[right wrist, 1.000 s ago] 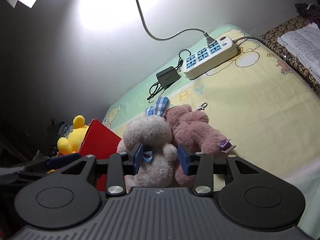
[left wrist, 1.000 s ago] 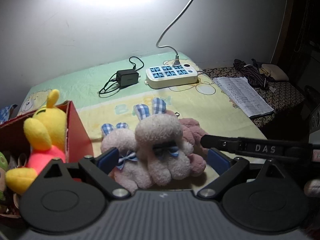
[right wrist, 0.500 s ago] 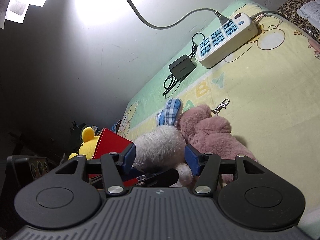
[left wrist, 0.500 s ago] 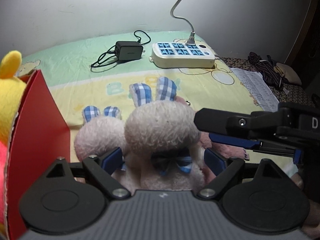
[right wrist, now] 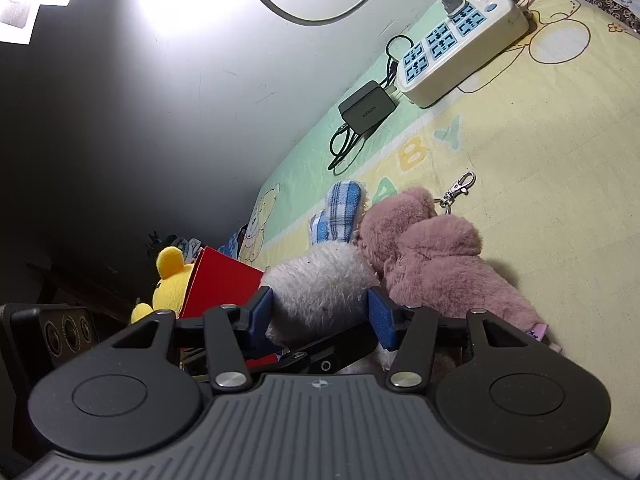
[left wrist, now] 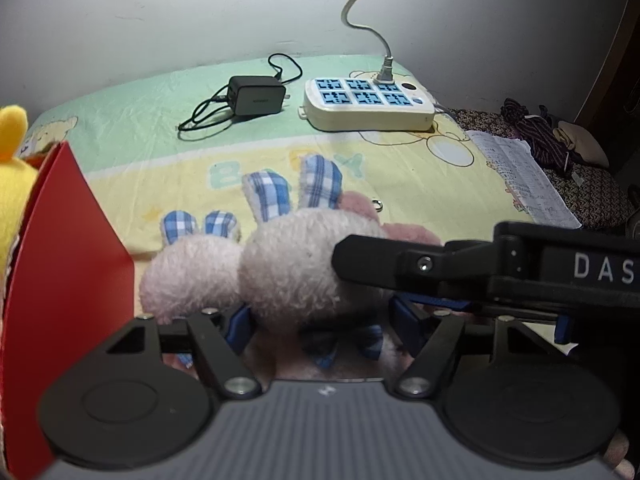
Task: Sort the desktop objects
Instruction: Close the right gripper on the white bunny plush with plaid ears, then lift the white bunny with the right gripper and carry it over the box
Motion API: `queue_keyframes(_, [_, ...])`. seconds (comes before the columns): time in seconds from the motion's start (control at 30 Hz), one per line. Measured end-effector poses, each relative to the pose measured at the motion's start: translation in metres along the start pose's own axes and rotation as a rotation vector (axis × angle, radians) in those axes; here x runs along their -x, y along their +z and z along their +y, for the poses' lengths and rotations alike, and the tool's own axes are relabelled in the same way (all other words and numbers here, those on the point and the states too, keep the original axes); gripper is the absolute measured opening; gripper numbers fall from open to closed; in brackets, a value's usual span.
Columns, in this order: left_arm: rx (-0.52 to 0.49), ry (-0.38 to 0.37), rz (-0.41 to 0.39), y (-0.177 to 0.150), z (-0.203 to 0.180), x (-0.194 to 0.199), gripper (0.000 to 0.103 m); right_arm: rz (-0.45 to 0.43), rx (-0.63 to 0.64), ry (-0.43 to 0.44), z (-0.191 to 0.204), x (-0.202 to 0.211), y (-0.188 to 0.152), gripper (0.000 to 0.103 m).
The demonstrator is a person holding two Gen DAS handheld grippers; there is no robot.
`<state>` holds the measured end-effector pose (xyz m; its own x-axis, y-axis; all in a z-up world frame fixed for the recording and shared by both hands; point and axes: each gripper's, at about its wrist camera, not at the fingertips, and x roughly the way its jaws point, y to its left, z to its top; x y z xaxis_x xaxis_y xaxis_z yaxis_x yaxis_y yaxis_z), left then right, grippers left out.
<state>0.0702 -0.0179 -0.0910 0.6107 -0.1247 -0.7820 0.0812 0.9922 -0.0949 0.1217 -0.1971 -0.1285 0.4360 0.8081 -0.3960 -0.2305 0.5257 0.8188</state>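
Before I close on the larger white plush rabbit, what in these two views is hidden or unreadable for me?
- Left wrist view: the larger white plush rabbit has its body hidden behind the left hand-held gripper and the right one's arm.
- Left wrist view: the yellow plush toy is cut off by the edge and the red cardboard box.
- Right wrist view: whether the right hand-held gripper pads touch the rabbit is unclear.
- Both views: the pink plush toy shows no face.

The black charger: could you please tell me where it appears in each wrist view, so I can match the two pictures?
Left wrist: the charger lies upper centre, just left of the power strip.
Right wrist: the charger lies upper centre-right, below and left of the power strip.
Shared landmark: the power strip.
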Motion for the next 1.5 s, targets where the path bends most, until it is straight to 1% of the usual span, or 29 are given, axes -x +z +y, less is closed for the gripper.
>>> queue_keyframes(0.23, [-0.025,-0.03,0.0,-0.007,-0.014,0.02,0.071,-0.002,-0.003,0.002,0.006,0.025,-0.011,0.054])
queue_keyframes(0.43, [-0.06,-0.034,-0.024,-0.017,-0.03,0.045,0.071,-0.032,0.01,0.0,0.018,0.048,-0.026,0.054])
queue_keyframes(0.63, [-0.075,-0.045,-0.079,-0.021,-0.035,0.076,0.071,-0.088,0.062,0.014,0.039,0.07,-0.037,0.054])
queue_keyframes(0.77, [-0.06,-0.062,-0.139,-0.021,-0.032,0.1,0.071,-0.114,0.088,0.038,0.054,0.079,-0.04,0.054])
queue_keyframes(0.83, [-0.073,-0.05,-0.167,-0.023,-0.031,0.111,0.071,-0.117,0.077,0.062,0.06,0.081,-0.043,0.054])
queue_keyframes(0.9, [-0.084,-0.05,-0.18,-0.025,-0.028,0.118,0.071,-0.142,0.094,0.057,0.07,0.083,-0.048,0.054])
queue_keyframes(1.0, [-0.074,-0.047,-0.22,-0.03,-0.016,0.133,0.071,-0.15,0.153,0.062,0.089,0.082,-0.053,0.054])
queue_keyframes(1.1, [-0.063,-0.057,-0.246,-0.029,0.004,0.149,0.071,-0.149,0.177,0.082,0.108,0.075,-0.059,0.054])
queue_keyframes(1.2, [-0.074,-0.047,-0.278,-0.032,0.026,0.167,0.071,-0.163,0.184,0.105,0.127,0.064,-0.068,0.054])
queue_keyframes(1.5, [-0.072,-0.033,-0.332,-0.044,0.113,0.21,0.071,-0.18,0.227,0.133,0.193,0.013,-0.103,0.054])
